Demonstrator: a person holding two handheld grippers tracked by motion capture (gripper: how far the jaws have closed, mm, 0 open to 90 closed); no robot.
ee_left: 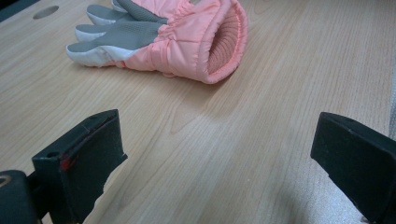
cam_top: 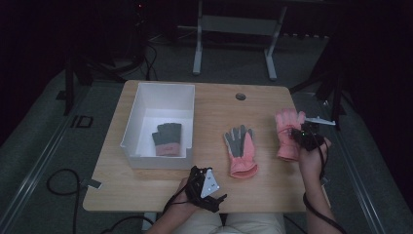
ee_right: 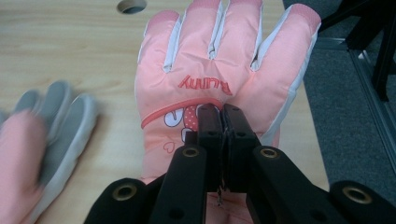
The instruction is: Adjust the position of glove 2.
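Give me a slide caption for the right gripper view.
Right hand-held gripper shut on the back of a pink glove; second glove blurred at left on the wooden table.

My right claw [cam_top: 298, 132] pinches one glove [cam_top: 287, 134] at the bench's [cam_top: 263, 183] right edge. A second glove [cam_top: 240, 151] lies to its left, just ahead of my left claw [cam_top: 207, 187]. Farther left, a tray [cam_top: 134, 124] holds a third glove [cam_top: 167, 139].

A dim lab or recording room, not a home: a lone wooden worktop [cam_top: 160, 187] with a cable hole [cam_top: 240, 96] stands on grey carpet, black cables [cam_top: 61, 183] trail over the floor at near left, and metal stand legs [cam_top: 197, 58] rise at the far side.
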